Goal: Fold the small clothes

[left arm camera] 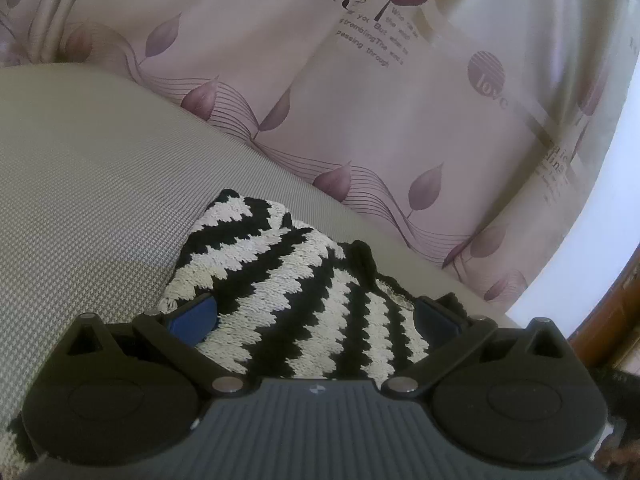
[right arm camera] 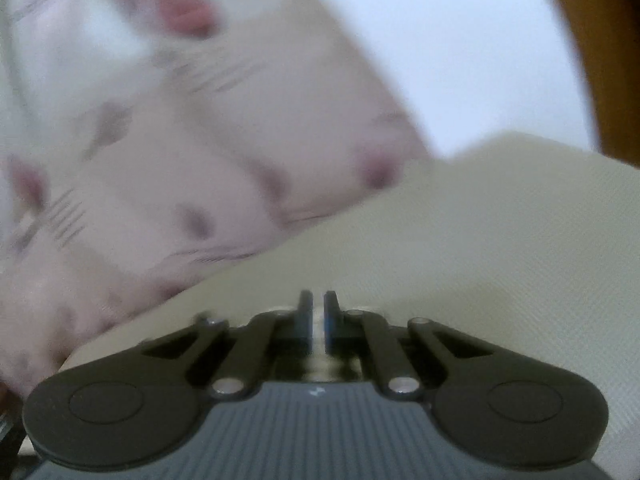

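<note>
A small black-and-white zigzag knitted garment lies on the grey woven cushion, right in front of my left gripper. The left gripper is open, its blue-padded fingers wide apart on either side of the knit, which bunches up between them. My right gripper is shut, with only a thin gap between its fingers and a pale sliver between them that I cannot identify. It hovers over the cream cushion. The right wrist view is blurred and does not show the garment.
A pink fabric printed with purple leaves and text rises behind the cushion; it also shows blurred in the right wrist view. A white wall and brown wooden edge lie to the right.
</note>
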The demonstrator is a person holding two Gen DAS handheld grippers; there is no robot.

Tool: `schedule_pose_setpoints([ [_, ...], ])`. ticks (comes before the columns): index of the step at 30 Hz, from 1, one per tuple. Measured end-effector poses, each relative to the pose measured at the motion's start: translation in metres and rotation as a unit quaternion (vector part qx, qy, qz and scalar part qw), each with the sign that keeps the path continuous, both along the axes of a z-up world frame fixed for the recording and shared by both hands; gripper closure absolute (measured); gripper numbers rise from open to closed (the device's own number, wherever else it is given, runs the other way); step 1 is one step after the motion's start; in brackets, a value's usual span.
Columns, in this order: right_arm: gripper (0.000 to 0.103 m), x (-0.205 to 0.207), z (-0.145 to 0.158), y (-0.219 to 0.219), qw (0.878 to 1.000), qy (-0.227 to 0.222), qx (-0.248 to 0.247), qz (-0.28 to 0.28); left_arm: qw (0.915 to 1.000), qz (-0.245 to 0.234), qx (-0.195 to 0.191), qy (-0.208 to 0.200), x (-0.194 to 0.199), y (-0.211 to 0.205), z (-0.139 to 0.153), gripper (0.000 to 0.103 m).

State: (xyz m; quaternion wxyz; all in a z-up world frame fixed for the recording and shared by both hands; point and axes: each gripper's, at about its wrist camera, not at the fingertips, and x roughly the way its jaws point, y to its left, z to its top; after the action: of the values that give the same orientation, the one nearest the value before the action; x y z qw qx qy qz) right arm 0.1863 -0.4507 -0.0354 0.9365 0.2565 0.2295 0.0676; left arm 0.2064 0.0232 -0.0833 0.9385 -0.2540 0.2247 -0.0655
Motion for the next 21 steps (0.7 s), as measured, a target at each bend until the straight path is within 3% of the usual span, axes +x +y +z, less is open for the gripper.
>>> schedule_pose_setpoints([
  [3, 0.097, 0.016, 0.007, 0.033, 0.996, 0.013, -0.062, 0.069, 1.0, 0.0, 0.002, 0.001, 0.0, 0.0, 0.0, 0.0],
  [7, 0.098, 0.036, -0.027, 0.05, 0.986, 0.091, -0.108, 0.091, 1.0, -0.001, 0.007, 0.004, 0.002, -0.002, 0.0, 0.0],
  [13, 0.097, 0.033, -0.028, 0.03, 0.991, 0.092, -0.052, 0.086, 0.9999, -0.008, 0.005, 0.005, 0.002, -0.001, 0.0, 0.0],
  [16, 0.092, -0.02, -0.006, 0.017, 0.997, 0.038, -0.005, 0.069, 0.9989, -0.041, -0.015, 0.019, -0.002, 0.007, 0.005, 0.0],
  [18, 0.083, -0.064, 0.004, 0.009, 0.996, 0.012, 0.021, 0.084, 0.9966, -0.071, -0.033, 0.025, -0.019, 0.014, 0.014, 0.0],
  [20, 0.053, -0.117, 0.008, 0.002, 0.995, -0.001, 0.004, 0.097, 0.9954, -0.084, -0.04, 0.023, -0.045, 0.021, 0.02, 0.0],
  [21, 0.043, -0.146, 0.008, -0.002, 0.995, -0.004, -0.011, 0.1, 0.9946, -0.092, -0.036, 0.03, -0.057, 0.024, 0.021, 0.0],
])
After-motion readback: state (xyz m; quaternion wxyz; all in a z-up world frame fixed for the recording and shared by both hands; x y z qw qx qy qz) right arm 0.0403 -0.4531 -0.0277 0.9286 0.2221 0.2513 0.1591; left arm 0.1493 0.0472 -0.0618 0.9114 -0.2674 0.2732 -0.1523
